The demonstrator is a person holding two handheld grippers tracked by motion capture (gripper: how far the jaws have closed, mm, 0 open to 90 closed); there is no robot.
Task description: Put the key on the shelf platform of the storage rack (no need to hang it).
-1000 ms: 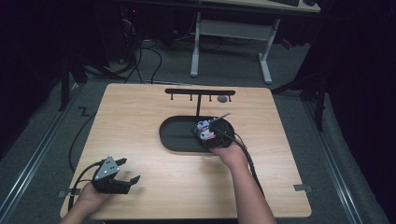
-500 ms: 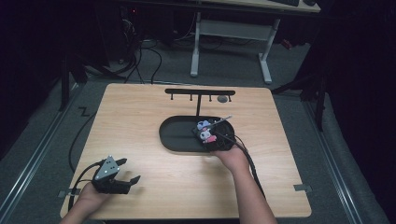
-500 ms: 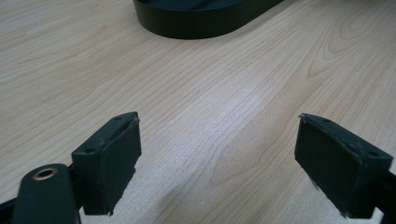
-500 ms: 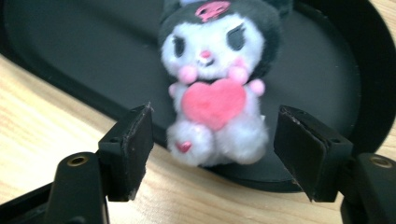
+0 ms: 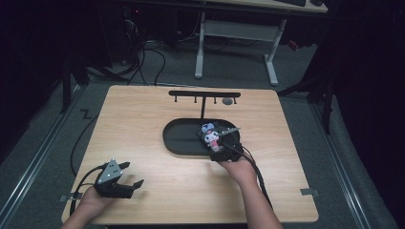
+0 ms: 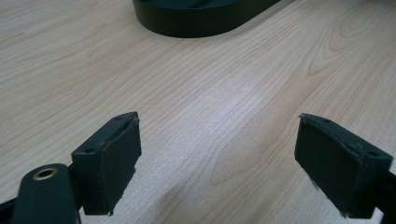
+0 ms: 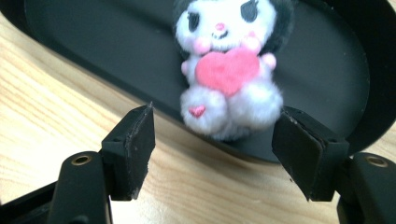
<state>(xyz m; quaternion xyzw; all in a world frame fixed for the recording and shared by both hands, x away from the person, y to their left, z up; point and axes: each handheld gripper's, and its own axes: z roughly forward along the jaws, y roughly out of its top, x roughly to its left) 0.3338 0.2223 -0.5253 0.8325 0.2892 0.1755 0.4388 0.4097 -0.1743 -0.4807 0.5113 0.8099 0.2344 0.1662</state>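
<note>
1. Right gripper (image 7: 212, 140): jaws spread wide, released, straddling the near rim of the black oval tray (image 7: 327, 74); nothing is gripped.
2. Plush toy (image 7: 231, 70): just ahead of the jaws, inside the tray; its head points away from them, its long axis along their line. Whether a pad touches it cannot be told.
3. Left gripper (image 6: 217, 158): jaws wide apart, empty, over bare wooden table (image 6: 196, 88); tray (image 6: 201, 21) well ahead.

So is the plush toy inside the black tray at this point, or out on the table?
Inside. The plush toy lies on the black tray floor near its rim, between the open right gripper's jaws, which don't touch it.
</note>
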